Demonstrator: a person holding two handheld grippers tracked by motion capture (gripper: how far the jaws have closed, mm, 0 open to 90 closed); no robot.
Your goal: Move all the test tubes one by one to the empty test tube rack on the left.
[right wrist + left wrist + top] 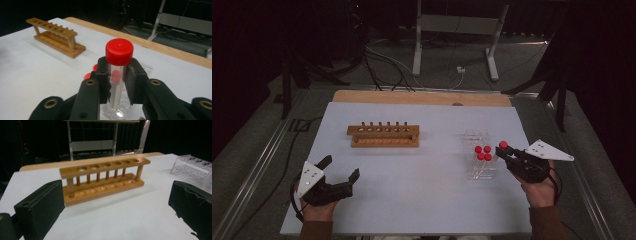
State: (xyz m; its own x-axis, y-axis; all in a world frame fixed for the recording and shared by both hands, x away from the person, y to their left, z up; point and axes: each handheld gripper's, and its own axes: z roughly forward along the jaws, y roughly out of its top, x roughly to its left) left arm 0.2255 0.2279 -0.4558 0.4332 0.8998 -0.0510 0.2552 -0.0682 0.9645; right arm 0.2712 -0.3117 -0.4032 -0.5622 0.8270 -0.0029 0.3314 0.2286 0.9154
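A clear tube with a red cap (119, 51) stands upright between the jaws of my right gripper (118, 77), which is shut on it just below the cap. From above, that tube (503, 145) and the right gripper (507, 152) sit at the right edge of a clear plastic rack (478, 172). Three more red-capped tubes (482, 152) stand in that rack. An empty wooden tube rack (383, 135) stands mid-table. My left gripper (342, 167) rests near the front left, open and holding nothing. It faces the wooden rack (105, 178).
The white board (422, 200) lies on a wooden table (422, 97). Metal rails run along both sides. Beyond the far edge are floor cables (387, 62) and a metal stand (457, 30). The clear rack (192, 166) lies to the right of the wooden one.
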